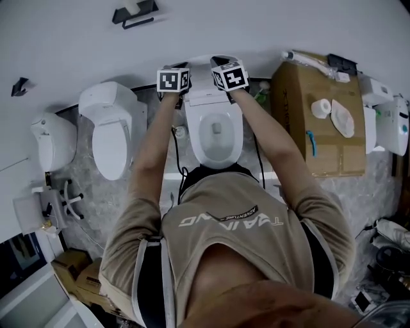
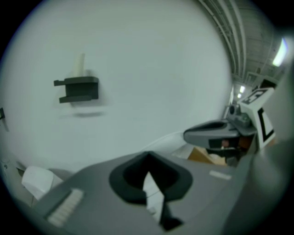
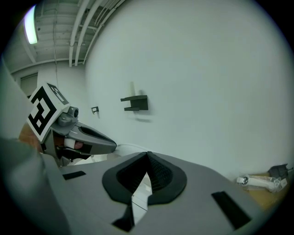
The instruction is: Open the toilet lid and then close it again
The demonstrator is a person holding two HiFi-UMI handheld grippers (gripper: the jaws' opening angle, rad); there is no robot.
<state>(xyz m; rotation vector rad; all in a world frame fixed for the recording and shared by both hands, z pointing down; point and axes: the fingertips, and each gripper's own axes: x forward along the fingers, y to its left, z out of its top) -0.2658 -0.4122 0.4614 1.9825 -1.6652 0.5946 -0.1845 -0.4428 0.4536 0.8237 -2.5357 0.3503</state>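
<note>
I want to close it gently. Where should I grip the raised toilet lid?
Probably its free top edge, from the front over the bowl: the toilet lid stands upright near the wall, so its back is shut off.

A plain white wall [image 1: 256, 25] carries a black bracket [image 1: 134, 13]. The floor [image 1: 83, 186] is grey, mottled stone. A spare toilet [image 1: 112, 131] stands at left, a cardboard box [image 1: 301, 109] at right. Overhead run ceiling pipes [image 3: 87, 18] beside a strip light [image 3: 31, 20].
</note>
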